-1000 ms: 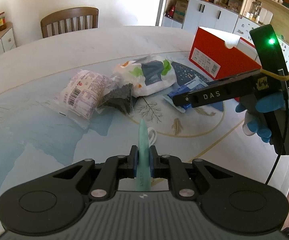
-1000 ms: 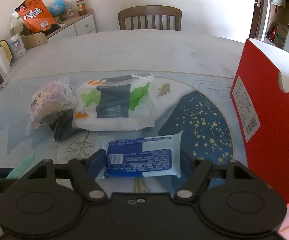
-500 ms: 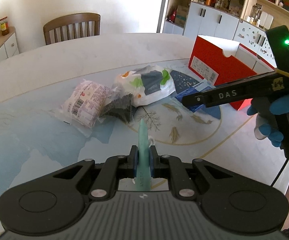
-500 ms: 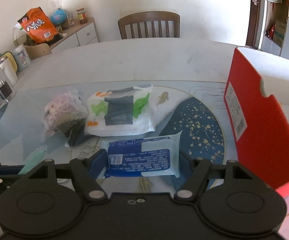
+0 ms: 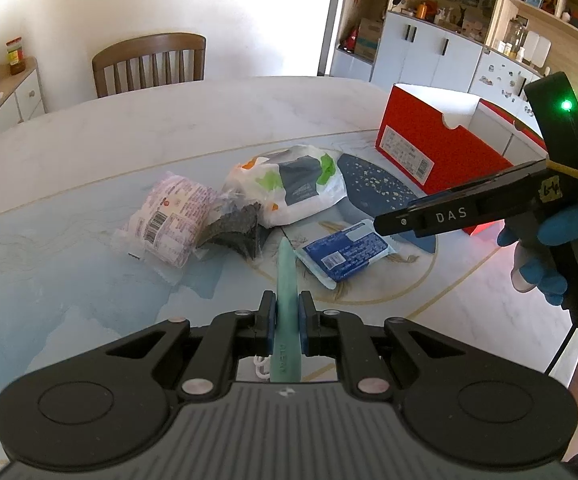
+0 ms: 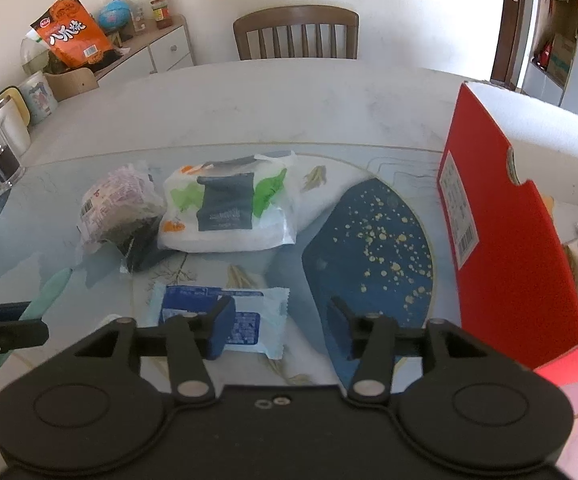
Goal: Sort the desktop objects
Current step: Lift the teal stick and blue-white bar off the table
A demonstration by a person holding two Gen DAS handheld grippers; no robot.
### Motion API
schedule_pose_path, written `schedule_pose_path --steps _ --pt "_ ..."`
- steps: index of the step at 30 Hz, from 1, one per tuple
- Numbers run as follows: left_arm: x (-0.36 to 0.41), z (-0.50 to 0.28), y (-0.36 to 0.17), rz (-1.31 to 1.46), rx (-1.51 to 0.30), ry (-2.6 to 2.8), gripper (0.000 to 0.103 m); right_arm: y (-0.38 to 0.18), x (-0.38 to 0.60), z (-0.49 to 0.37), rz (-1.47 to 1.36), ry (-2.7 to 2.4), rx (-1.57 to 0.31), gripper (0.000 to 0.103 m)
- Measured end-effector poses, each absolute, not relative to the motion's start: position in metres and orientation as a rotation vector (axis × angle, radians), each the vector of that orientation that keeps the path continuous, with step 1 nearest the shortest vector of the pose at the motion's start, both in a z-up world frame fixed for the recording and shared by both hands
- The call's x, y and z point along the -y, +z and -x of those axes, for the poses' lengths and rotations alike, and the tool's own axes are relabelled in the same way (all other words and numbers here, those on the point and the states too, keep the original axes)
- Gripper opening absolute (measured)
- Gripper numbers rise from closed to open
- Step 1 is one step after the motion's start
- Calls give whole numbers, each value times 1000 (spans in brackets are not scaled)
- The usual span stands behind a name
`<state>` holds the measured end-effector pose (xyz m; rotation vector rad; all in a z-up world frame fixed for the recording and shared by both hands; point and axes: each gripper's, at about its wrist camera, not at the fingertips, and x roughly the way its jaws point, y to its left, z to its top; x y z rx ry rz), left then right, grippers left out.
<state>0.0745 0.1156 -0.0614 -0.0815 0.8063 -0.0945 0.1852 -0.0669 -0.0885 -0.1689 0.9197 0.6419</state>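
On the table (image 5: 89, 152), four soft packs are lying in a loose cluster beside the red box (image 5: 429, 148), presumably waiting to be sorted into it.

Left gripper (image 5: 287, 320): its jaws are pinching tight on a slim green tool (image 5: 287, 280), which is standing on edge between the blue pads and pointing forward over the table. The grip near the tool's back end is probably leaving the tapered front free. The tool is looking smooth, matte and rigid, with raised lettering near its base.

Right gripper (image 6: 277, 328): its jaws are opening and standing apart with nothing held between them. The blue pack (image 6: 249, 320) is lying flat on the table below, its near corner hidden behind the left finger; from the left wrist view the gripper is hanging above the pack and not touching it. A blue-gloved hand (image 5: 545, 248) is gripping the handle.

Blue pack: a flat, sealed pouch with crimped ends and a white label, likely pliable. White bag (image 6: 229, 208): a glossy, puffy plastic with green, orange and dark print. Pink pack (image 5: 169, 220): a crinkled clear wrap with a barcode, touching a dark mesh-like item (image 5: 237, 232). The box is stiff card with a thumb notch in its rim, and is standing open so that packs can be dropped in from above.
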Motion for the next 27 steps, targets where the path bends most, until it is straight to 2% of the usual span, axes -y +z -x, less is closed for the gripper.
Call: schedule_pose_path --steps 1,5,7,10,27 --pt "-116 -74 -62 83 -808 -94 10 -89 68 -185 164 639 -918 69" --pt "-117 -74 -63 85 -809 -95 10 -86 68 -180 146 645 -900 77" --pt "-116 -74 -62 83 -808 -96 10 -86 66 -179 148 647 -889 90" --pt "-117 -73 -64 83 -811 -100 10 -87 62 -176 133 672 -887 98" --pt "-131 -71 -69 84 -828 -103 10 -110 20 -170 203 652 -902 103"
